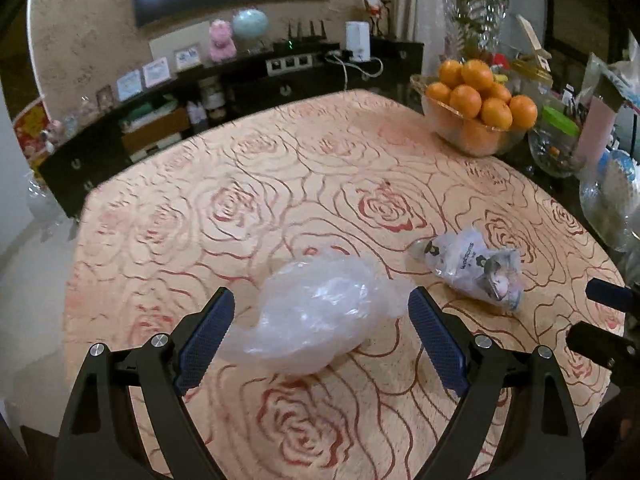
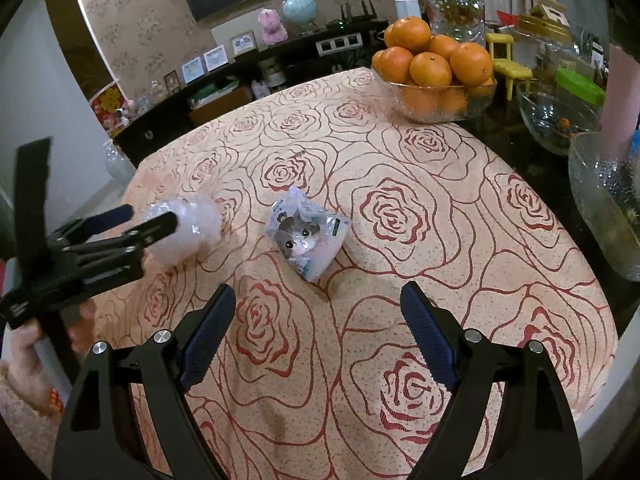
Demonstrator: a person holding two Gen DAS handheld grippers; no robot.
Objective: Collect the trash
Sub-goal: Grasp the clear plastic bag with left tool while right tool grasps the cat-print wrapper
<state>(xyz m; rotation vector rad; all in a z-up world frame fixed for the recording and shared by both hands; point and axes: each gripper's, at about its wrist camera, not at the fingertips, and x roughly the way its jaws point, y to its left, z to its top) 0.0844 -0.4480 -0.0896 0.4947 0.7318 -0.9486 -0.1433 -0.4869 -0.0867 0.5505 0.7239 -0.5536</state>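
A crumpled clear plastic bag (image 1: pixel 316 312) lies on the rose-patterned tablecloth (image 1: pixel 280 184). My left gripper (image 1: pixel 322 300) is open, its fingers on either side of the bag, not closed on it. The bag also shows in the right wrist view (image 2: pixel 188 228), with the left gripper (image 2: pixel 150 216) around it. A small printed wrapper with a cat picture (image 1: pixel 476 268) lies to the right of the bag; it also shows in the right wrist view (image 2: pixel 306 234). My right gripper (image 2: pixel 318 296) is open and empty, just short of the wrapper.
A glass bowl of oranges (image 2: pixel 436 68) stands at the far right of the table. More glass bowls (image 2: pixel 560 120), a vase and clutter crowd the right edge. A dark sideboard (image 1: pixel 200 112) with ornaments stands beyond the table.
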